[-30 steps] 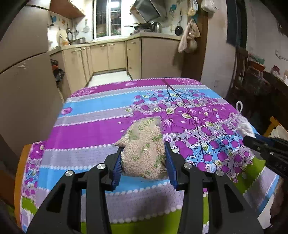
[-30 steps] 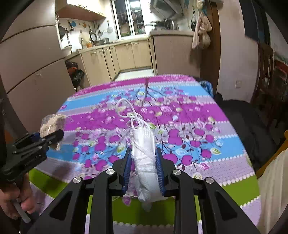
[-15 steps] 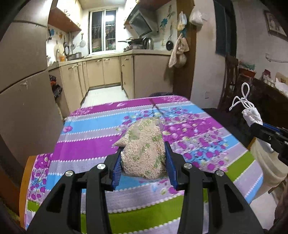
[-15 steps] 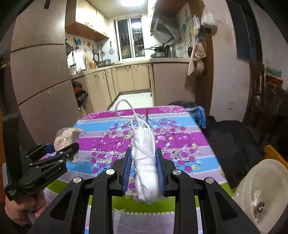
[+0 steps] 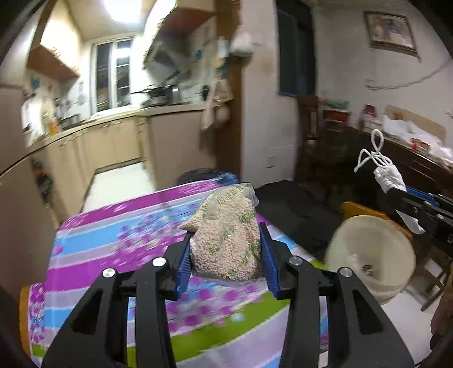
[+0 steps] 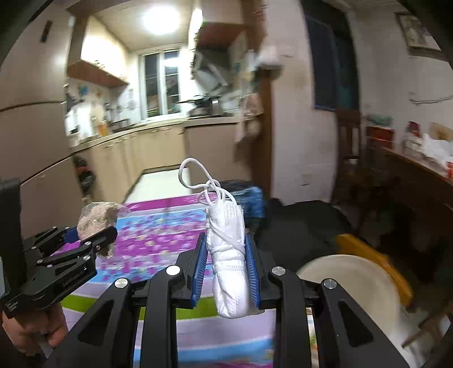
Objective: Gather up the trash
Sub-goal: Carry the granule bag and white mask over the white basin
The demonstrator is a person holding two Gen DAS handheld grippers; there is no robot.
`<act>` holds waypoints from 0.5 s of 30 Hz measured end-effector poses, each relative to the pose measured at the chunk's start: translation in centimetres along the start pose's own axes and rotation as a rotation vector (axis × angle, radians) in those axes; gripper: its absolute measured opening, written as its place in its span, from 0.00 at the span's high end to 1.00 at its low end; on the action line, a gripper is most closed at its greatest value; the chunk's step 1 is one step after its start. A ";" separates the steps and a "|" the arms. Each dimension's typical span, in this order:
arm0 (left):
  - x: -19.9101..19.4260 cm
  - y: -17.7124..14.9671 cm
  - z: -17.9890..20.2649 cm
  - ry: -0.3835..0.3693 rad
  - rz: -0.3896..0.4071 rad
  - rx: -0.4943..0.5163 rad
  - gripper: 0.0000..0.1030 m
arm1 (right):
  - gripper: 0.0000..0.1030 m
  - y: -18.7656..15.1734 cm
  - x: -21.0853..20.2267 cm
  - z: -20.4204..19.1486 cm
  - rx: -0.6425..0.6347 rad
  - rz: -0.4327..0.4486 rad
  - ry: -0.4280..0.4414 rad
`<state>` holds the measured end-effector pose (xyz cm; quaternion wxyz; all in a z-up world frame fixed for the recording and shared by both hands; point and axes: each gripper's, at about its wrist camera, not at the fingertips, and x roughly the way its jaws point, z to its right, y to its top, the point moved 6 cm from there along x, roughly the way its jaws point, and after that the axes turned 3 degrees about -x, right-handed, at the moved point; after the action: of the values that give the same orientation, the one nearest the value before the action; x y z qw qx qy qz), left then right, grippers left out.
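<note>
open air above the counter (image 5: 93, 254); the cream bin (image 5: 376, 254) mouth beside its edge gapes unobstructed, chair (image 6: 376, 254) behind.

Ceiling lamp (image 5: 128, 10) glare, motion blur, fisheye

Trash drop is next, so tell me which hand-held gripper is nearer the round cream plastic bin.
Right. The right hand-held gripper is beside the bin; the left hand-held gripper is farther, over the table.

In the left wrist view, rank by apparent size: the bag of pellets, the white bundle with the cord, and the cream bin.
1. Cream bin
2. Bag of pellets, nearly as big, but it sits closest to the camera, so this order is unsure
3. White bundle, clearly smallest; partly hidden by the right gripper
</note>
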<state>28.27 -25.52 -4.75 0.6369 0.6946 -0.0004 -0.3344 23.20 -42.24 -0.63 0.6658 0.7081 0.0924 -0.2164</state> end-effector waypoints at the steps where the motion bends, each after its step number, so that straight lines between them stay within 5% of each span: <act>1: 0.3 0.3 1.4 -0.025 -0.004 0.014 0.61 | 0.74 0.1 -0.4 1.2 0.008 0.001 -0.018; 8: 3.2 1.0 9.7 -0.156 -0.060 0.076 0.61 | 0.73 -0.5 -2.6 11.1 0.100 -0.033 -0.145; 15: 6.2 0.8 16.5 -0.250 -0.150 0.135 0.61 | 0.73 -2.4 -0.6 20.5 0.189 -0.193 -0.189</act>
<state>25.77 -42.87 -6.35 0.5569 0.6871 -0.0502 -0.4639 17.92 -62.04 -2.92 0.5780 0.7319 0.0762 -0.3528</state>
